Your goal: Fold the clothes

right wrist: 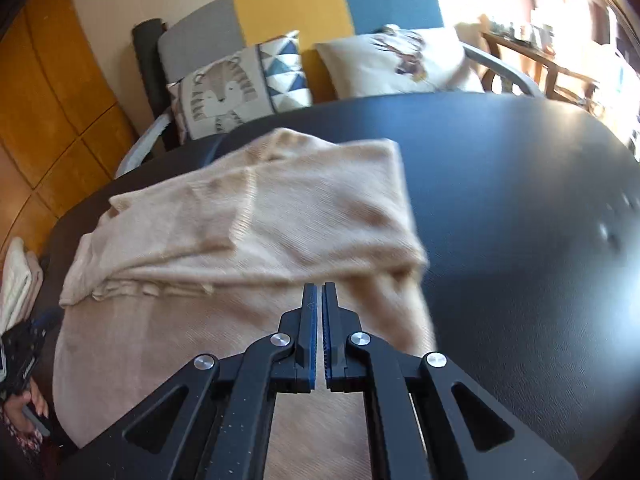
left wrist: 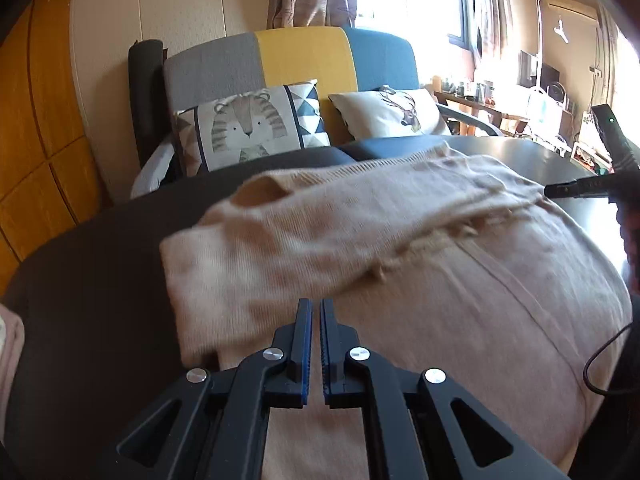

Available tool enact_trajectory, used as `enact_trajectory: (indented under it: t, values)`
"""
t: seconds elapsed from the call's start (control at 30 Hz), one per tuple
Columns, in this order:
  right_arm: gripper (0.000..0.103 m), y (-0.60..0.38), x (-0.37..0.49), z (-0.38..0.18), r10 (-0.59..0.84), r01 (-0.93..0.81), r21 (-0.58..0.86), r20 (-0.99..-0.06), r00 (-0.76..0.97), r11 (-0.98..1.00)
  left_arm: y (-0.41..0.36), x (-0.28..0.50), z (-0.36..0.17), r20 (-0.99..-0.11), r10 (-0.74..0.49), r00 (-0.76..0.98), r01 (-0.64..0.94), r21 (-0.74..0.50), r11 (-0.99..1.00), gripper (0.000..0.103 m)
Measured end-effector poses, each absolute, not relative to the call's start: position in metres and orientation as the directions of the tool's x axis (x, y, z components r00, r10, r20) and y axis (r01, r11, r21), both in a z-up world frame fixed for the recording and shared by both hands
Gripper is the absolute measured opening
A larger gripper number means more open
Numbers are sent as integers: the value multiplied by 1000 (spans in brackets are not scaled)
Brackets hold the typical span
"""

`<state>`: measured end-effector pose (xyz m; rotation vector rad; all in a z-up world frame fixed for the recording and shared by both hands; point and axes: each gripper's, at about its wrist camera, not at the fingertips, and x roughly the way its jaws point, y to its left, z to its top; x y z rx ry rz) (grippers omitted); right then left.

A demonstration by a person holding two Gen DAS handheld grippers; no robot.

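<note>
Beige sweater (left wrist: 420, 240) lies spread on dark table (right wrist: 520, 200), far part folded over; left gripper (left wrist: 316, 308) and right gripper (right wrist: 319, 292) hover above it, jaws nearly closed, gripping nothing.

Left gripper (left wrist: 315, 305) body: matte black plastic, two linkage arms per side with triangular cut-outs.
Left gripper fingers (left wrist: 303, 340): black, lined with blue ribbed pads on the inner faces.
Left gripper fasteners: four round silver pivot screws, set below the fingers.
Right gripper (right wrist: 320, 289) body: the same black linkage frame, dusted with pale specks.
Right gripper fasteners: four silver pivot screws.
Cable (left wrist: 600, 360): thin, black, looped right of the left gripper.
Sleeve (right wrist: 24, 438): dark, floral-patterned, left of the right gripper.
</note>
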<state>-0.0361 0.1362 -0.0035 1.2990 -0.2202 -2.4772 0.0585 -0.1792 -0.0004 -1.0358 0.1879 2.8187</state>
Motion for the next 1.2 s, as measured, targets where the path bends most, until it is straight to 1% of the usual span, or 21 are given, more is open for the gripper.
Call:
enact_trajectory:
  t: [0.1,0.2,0.27,0.33,0.37,0.43,0.5,0.57,0.63,0.7,0.73,0.83,0.9,1.03,1.07,1.13,1.2]
  values:
    - [2,117,-47,1,-411,258,321,-749,-519,-911,-174,29,-1,-670,80,-738,-176,76,-981,3]
    - [2,95,-55,1,-451,301,340,-738,-502,-891,-166,11,-13,-706,34,-708,-187,141,-972,3]
    - [2,75,-55,-9,-424,334,288,-770,-477,-898,-163,7,-26,-741,13,-672,-207,171,-963,4]
    - [2,62,-50,-19,-376,357,214,-792,-482,-909,-164,10,-28,-733,9,-680,-216,189,-958,4]
    - [2,61,-48,-20,-371,364,204,-792,-484,-909,-163,11,-27,-736,8,-677,-220,192,-957,4]
    - [2,68,-45,-17,-405,353,254,-785,-469,-901,-162,12,-25,-739,2,-674,-225,202,-953,4]
    - [2,86,-37,-12,-436,316,313,-760,-483,-896,-157,15,-21,-731,9,-682,-225,199,-954,4]
    - [2,107,-26,-7,-427,269,332,-734,-529,-904,-149,21,-13,-707,63,-704,-246,159,-956,4]
    - [2,131,-21,-8,-363,196,307,-741,-565,-931,-134,23,-8,-676,123,-727,-289,138,-947,4]
    - [2,156,-17,-9,-291,119,275,-750,-594,-954,-109,16,-7,-659,143,-738,-339,179,-924,5]
    - [3,166,-19,-12,-277,92,279,-753,-597,-956,-96,9,-7,-657,148,-739,-363,204,-909,6]
    - [3,188,-28,-20,-245,25,287,-764,-598,-957,-64,-14,-14,-661,134,-738,-420,294,-858,10]
    - [3,196,-36,-24,-212,-3,270,-765,-609,-963,-51,-27,-25,-674,90,-734,-419,345,-840,10]
    - [3,205,-49,-30,-157,-42,229,-778,-609,-972,-52,-30,-30,-671,96,-736,-407,324,-854,10]
    - [1,207,-50,-31,-129,-55,205,-779,-614,-977,-53,-28,-31,-667,100,-738,-406,321,-856,10]
    - [0,214,-49,-32,-90,-91,186,-777,-623,-978,-53,-25,-33,-656,96,-749,-401,333,-854,10]
    - [0,219,-48,-34,-90,-108,201,-774,-627,-974,-50,-22,-36,-641,77,-763,-392,364,-845,10]
